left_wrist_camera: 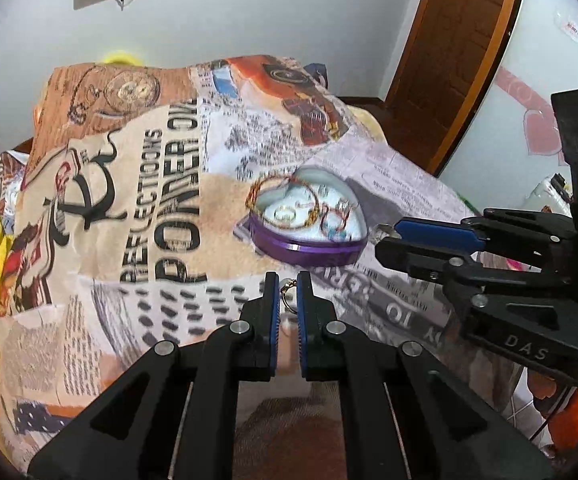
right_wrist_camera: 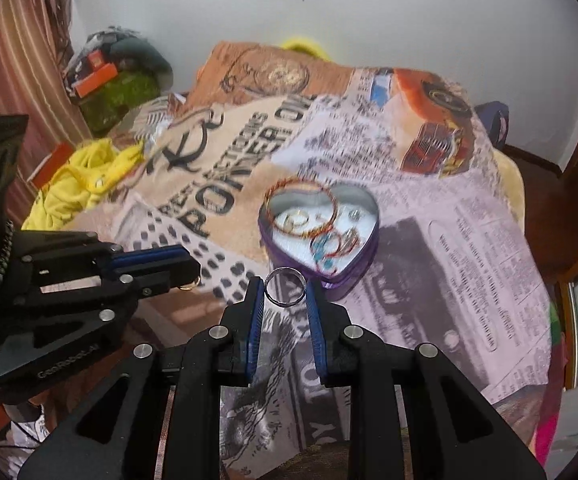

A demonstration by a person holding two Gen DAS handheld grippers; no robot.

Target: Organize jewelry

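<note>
Printed blanket (right_wrist_camera: 429,240) carries the open purple heart-shaped tin (right_wrist_camera: 321,224) of bangles; near it, right tool (right_wrist_camera: 285,294) pinches a silver ring (right_wrist_camera: 285,286) across its rim, left tool (left_wrist_camera: 288,294) a small gold ring (left_wrist_camera: 288,292): light, stiff, slippery.

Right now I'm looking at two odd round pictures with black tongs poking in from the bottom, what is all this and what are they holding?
Those tongs are hand-held grippers: a person carries one in each hand, and each has a fisheye camera looking along its two fingers. One picture comes from the left gripper, the other from the right gripper; each also shows its partner at the side. Below lies a bed with a printed blanket. On it sits an open purple heart-shaped tin with bangles and rings inside. The left gripper pinches a small gold ring; the right one holds a larger silver ring.
</note>
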